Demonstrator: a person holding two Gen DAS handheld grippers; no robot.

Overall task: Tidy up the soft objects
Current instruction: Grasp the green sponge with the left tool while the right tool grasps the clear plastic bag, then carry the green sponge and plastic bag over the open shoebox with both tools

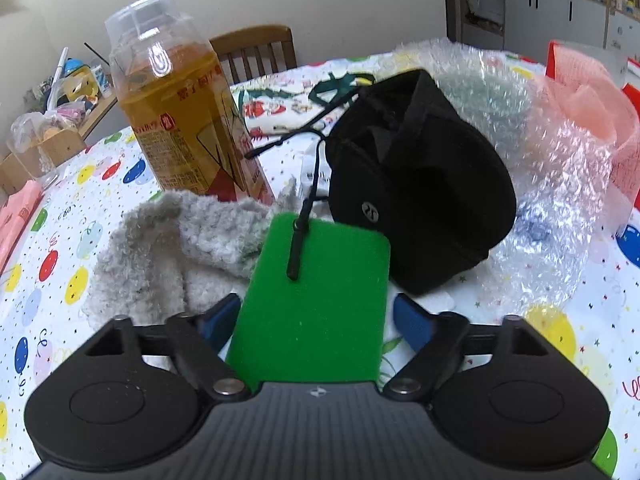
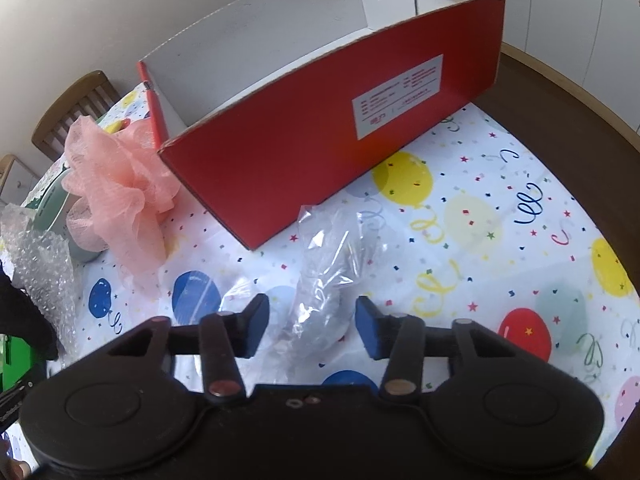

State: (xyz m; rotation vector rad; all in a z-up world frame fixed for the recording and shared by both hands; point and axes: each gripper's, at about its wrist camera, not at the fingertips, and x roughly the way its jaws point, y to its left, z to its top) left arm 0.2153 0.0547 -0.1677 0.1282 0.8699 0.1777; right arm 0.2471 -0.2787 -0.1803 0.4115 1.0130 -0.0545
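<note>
Soft things lie scattered over the balloon-print tablecloth [image 2: 460,216], and both grippers are at the pick-up step. Nearest to the left gripper [image 1: 318,318] is a green sponge [image 1: 316,296], which sits between its blue pads [image 1: 414,322]; the left pad looks to be against the sponge's edge, the right one appears a little clear of it, so I cannot tell whether it is gripped yet. A black drawstring end lies across the sponge's top. Just beyond it, to the left, is a grey fluffy cloth [image 1: 160,252], and to the right a black pouch [image 1: 420,200] leaning on bubble wrap [image 1: 552,184]. A bottle of amber drink [image 1: 180,112] stands behind the cloth.

The right gripper [image 2: 312,326] has its jaws partly open around a crumpled clear plastic bag [image 2: 328,272] on the cloth; the pads stand either side of it without visibly pressing. Further out, to the left, is a pink mesh bath puff [image 2: 116,196], and behind it the open red box [image 2: 304,152], which looks empty and seems the likely place to put things.

As I judge it, the next move calls for closing each pair of jaws firmly, since both items will give, then lifting clear. The drawstring may drag the pouch along with the sponge, so it should be shaken off before carrying across to the box.
</note>
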